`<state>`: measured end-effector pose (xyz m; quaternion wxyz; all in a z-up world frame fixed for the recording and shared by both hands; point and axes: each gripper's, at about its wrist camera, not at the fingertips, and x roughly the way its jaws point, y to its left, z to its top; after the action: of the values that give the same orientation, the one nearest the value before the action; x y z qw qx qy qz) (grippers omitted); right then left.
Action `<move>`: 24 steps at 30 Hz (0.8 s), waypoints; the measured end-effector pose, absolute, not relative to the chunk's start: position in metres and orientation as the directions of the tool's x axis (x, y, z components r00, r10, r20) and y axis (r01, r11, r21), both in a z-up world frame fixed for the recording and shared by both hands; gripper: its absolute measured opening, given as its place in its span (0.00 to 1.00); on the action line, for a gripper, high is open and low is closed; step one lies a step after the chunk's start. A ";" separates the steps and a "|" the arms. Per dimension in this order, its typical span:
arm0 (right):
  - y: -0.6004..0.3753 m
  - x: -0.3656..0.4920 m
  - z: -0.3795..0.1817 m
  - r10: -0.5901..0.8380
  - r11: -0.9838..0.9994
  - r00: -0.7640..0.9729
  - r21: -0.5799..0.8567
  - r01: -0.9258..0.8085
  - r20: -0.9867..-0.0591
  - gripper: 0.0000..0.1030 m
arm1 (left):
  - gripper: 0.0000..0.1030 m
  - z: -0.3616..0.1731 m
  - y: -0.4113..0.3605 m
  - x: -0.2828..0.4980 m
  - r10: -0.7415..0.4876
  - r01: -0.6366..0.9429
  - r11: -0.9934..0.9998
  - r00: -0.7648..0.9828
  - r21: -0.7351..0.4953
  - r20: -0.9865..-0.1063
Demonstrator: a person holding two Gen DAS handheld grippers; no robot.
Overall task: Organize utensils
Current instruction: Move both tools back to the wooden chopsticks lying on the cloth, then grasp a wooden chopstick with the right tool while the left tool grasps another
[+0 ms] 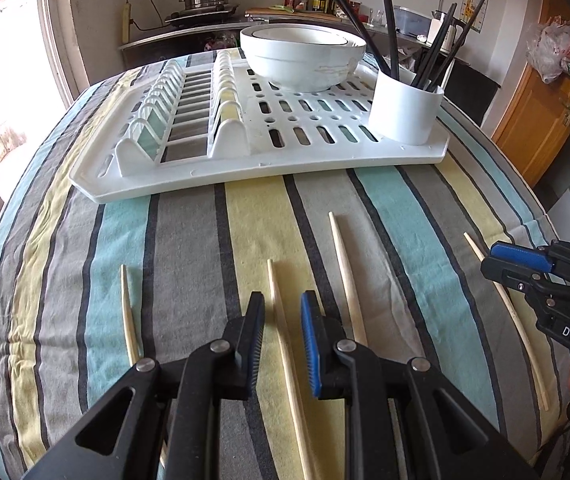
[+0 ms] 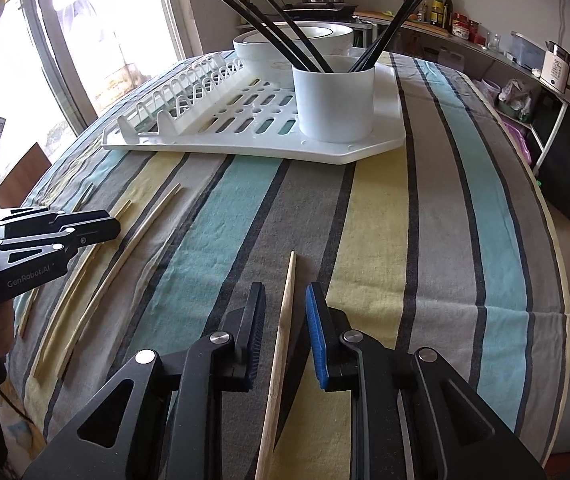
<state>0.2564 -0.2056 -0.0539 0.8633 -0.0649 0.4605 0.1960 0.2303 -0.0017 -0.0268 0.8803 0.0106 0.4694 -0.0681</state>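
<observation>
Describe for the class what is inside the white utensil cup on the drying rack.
Black chopsticks stand inside the white utensil cup, fanning outwards. The cup wall hides their lower ends and its bottom.

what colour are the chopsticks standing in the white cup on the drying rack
Black. The chopsticks in the cup show best in the right wrist view.

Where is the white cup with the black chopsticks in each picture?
Left wrist view: the white cup stands at upper right, on the drying rack's near right corner.
Right wrist view: the cup stands at upper centre, on that same corner.
Shared landmark: the white bowl behind it.
</observation>
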 end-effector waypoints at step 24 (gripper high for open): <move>-0.204 0.251 -0.034 0.299 0.911 0.541 0.068 -0.406 -0.786 0.05 | 0.06 -0.012 0.001 0.227 -0.088 0.119 0.993 0.588 -0.022 -0.804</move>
<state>0.2512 -0.2045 -0.0340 0.8758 -0.0613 0.4345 0.2013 0.2270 0.0008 -0.0115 0.8909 0.0172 0.4501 -0.0580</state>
